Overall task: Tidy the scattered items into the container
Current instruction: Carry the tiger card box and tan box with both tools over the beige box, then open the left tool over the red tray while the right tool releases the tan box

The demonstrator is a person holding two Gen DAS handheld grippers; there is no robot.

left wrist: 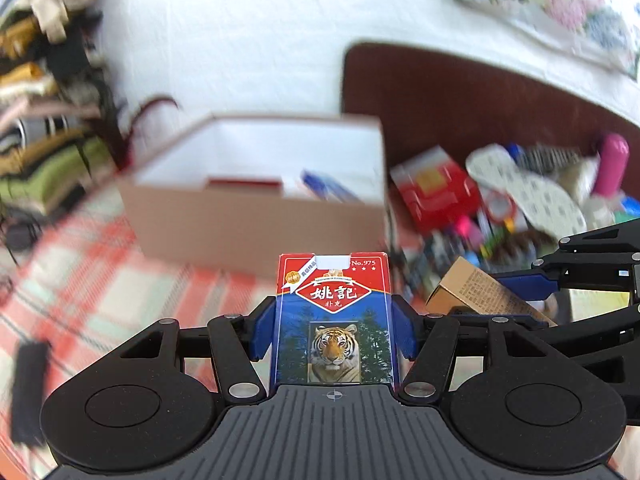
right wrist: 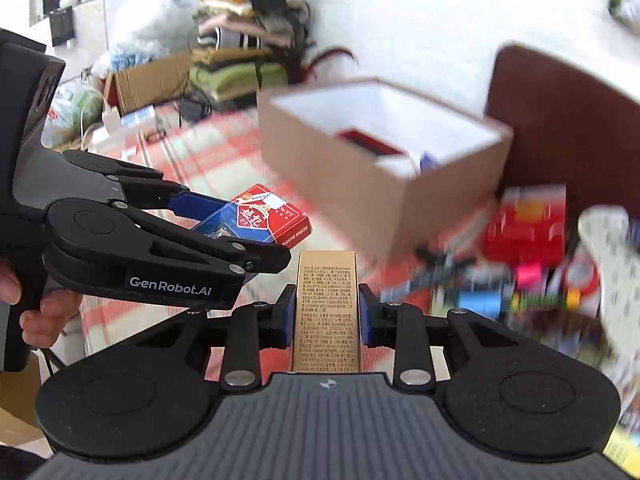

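Note:
My left gripper (left wrist: 334, 330) is shut on a blue and red playing card pack (left wrist: 334, 320) with a tiger picture, held above the checked cloth in front of the open cardboard box (left wrist: 256, 216). The pack also shows in the right wrist view (right wrist: 260, 220), as does the left gripper (right wrist: 224, 224). My right gripper (right wrist: 327, 312) is shut on a narrow gold box (right wrist: 327, 312) with small print; it shows in the left wrist view (left wrist: 476, 292) too. The cardboard box (right wrist: 360, 176) holds a red item (right wrist: 368, 144) and a blue item (left wrist: 328, 186).
A pile of scattered items lies right of the box: a red carton (left wrist: 436, 188), a white insole (left wrist: 528, 188), a pink bottle (left wrist: 612, 164). A dark brown headboard (left wrist: 460, 96) stands behind. Folded clothes (left wrist: 48, 80) are stacked at the left. A black object (left wrist: 28, 392) lies on the cloth.

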